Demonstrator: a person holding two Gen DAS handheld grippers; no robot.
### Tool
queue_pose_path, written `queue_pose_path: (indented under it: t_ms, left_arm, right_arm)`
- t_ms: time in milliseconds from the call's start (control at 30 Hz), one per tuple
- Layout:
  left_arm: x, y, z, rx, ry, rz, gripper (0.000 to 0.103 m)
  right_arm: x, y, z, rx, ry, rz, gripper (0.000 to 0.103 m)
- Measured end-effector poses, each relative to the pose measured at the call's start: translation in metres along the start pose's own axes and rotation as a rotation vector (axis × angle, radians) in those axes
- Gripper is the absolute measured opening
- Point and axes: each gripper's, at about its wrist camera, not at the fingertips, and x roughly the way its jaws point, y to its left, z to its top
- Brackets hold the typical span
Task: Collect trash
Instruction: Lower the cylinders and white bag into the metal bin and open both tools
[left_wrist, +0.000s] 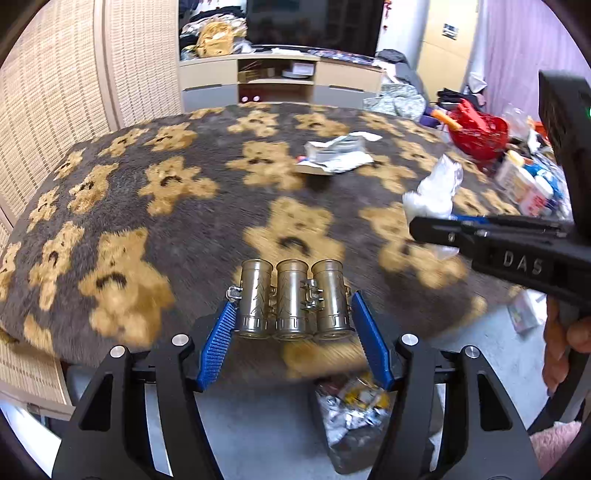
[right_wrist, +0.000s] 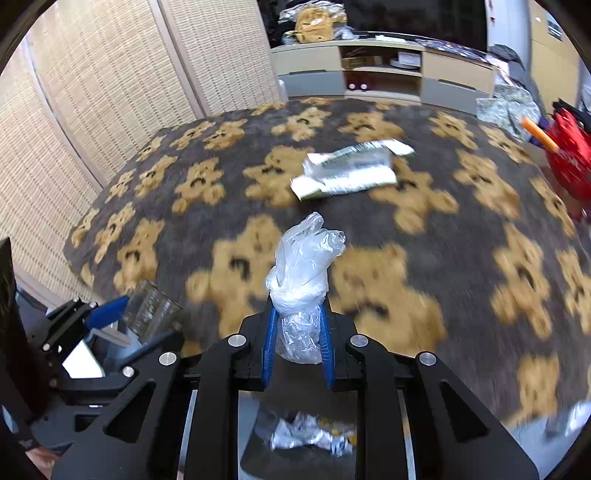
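Two pieces of trash held, one per tool. Clamped across the left tool (left_wrist: 293, 301), jaws fairly wide, a row of three joined bronze-coloured plastic cylinders (left_wrist: 291, 291), long axes running forward along the fingers. Pinched in the right tool (right_wrist: 299, 304), jaws narrow, a crumpled clear plastic film (right_wrist: 303, 258), standing upright. Hovered both over the near edge of the bear-patterned brown blanket (left_wrist: 184, 229), above the dark rubbish bag (right_wrist: 310, 435) on the floor, stuffed with silvery and yellow wrappers. Judged the bag closer beneath the right tool; probably needed only a short pull back and a release. Noted, well beyond the bag, mid-blanket, a crumpled white paper wrapper (right_wrist: 347, 168) lying crosswise.
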Motion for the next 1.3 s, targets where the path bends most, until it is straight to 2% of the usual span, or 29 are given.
queue_pose_path:
  t_ms: [267, 400, 633, 900, 1000, 1300]
  left_arm:
    - [-0.028, -0.044, -0.057, -0.002, 0.022, -0.055, 0.06]
    - [-0.023, -0.058, -0.089, 0.004, 0.047, -0.054, 0.06]
    - [0.001, -0.073, -0.131, -0.003, 0.113, -0.078, 0.06]
    - [0.038, -0.085, -0.159, 0.013, 0.218, -0.092, 0.06]
    - [0.05, -0.089, -0.167, 0.019, 0.255, -0.096, 0.06]
    - [0.061, -0.092, -0.17, 0.017, 0.28, -0.105, 0.06]
  right_arm:
    - [-0.047, -0.018, -0.079, 0.079, -0.042, 0.007, 0.022]
    - [-0.049, -0.027, -0.111, 0.114, -0.022, 0.012, 0.022]
    - [-0.024, -0.038, -0.158, 0.157, 0.064, -0.005, 0.022]
    - [0.018, -0.047, -0.189, 0.19, 0.164, -0.032, 0.022]
    - [0.025, -0.048, -0.194, 0.191, 0.176, -0.041, 0.022]
    - [0.026, -0.046, -0.187, 0.199, 0.161, -0.026, 0.024]
